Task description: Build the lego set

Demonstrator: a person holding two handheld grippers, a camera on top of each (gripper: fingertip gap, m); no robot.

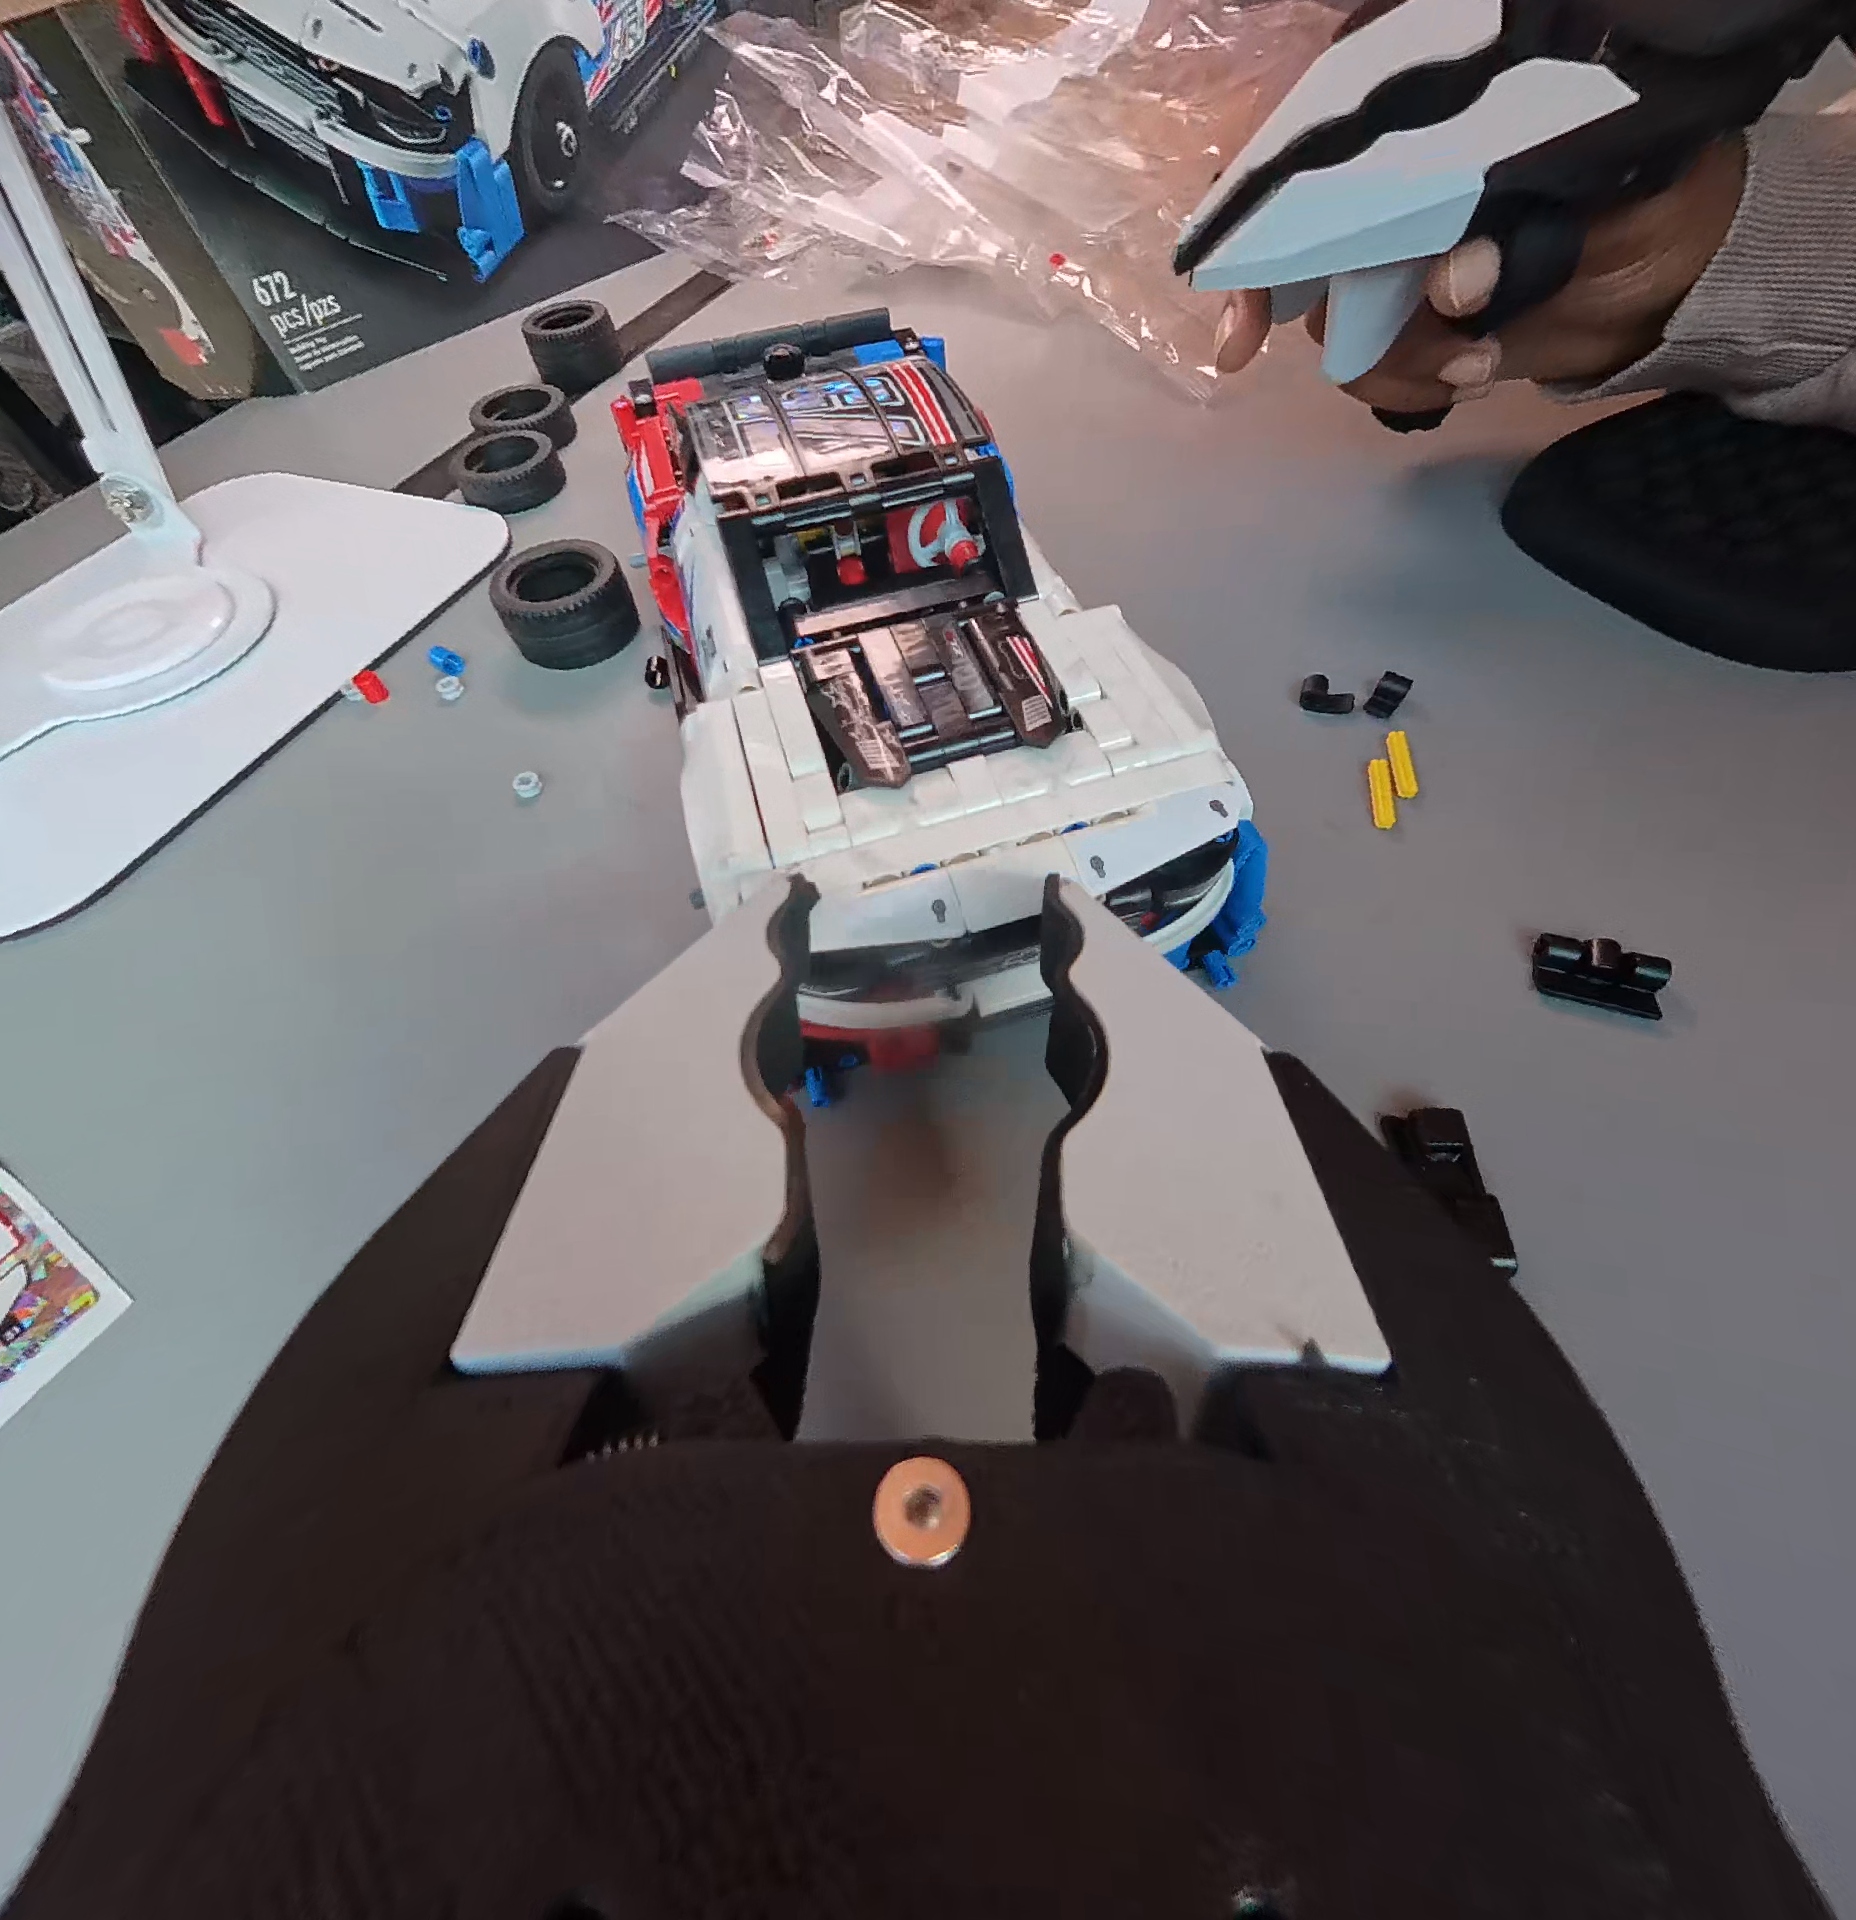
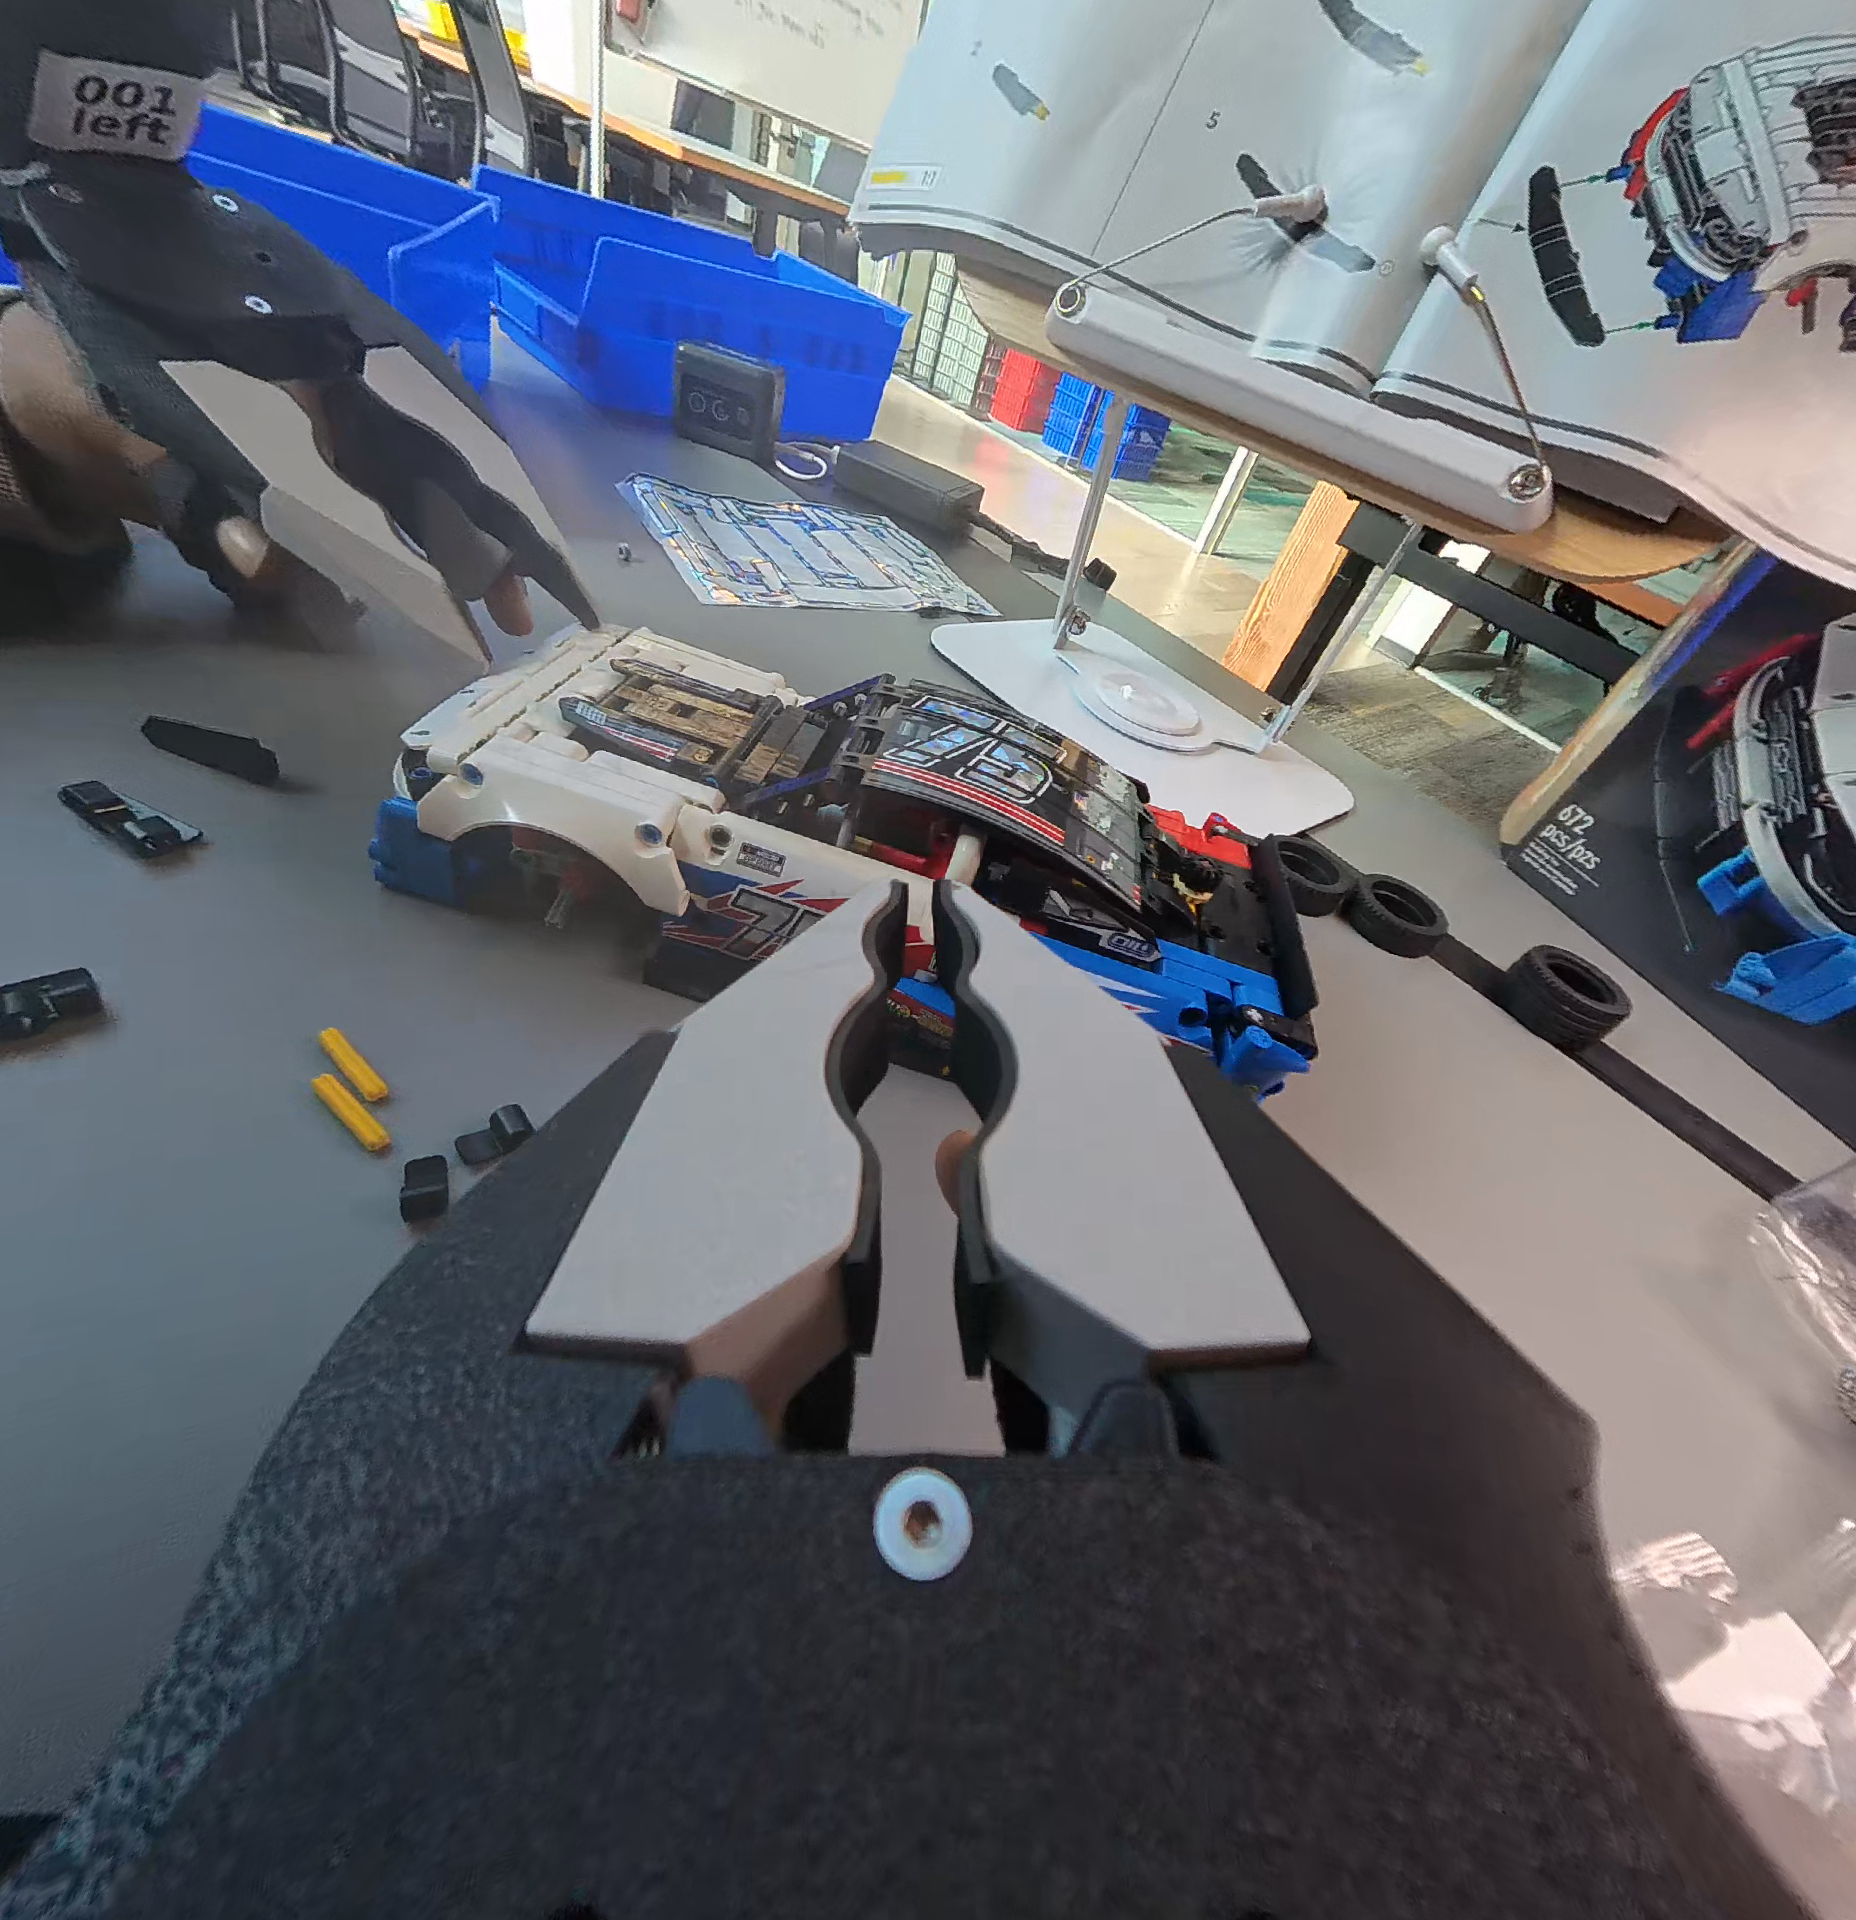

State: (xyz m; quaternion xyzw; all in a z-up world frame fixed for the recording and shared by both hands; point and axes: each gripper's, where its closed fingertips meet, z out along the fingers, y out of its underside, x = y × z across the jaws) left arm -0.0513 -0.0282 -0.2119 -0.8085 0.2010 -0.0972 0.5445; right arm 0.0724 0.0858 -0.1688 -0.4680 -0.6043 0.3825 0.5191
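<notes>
Left hand-held gripper (image 1: pixel 919 904) stands open at the nose of the lego car (image 1: pixel 903 644), apparently to steady it; whether it touches is unclear. Right hand-held gripper (image 2: pixel 919 894) hovers almost closed and empty beside the car's flank. Mid-worktop (image 1: pixel 1526 1143) sits the car, wheelless; tyres (image 1: pixel 565 606), yellow pins (image 1: pixel 1391 777) and black pieces (image 1: pixel 1599 975) lie near, ready for picking.

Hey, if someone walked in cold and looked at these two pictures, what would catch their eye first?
Probably the half-built white, blue and red lego car in the middle of the grey table, sitting without wheels. Next, the four loose black tyres off to one side of it, between the car and the white stand. Then the left gripper, open at the car's front end.
</notes>
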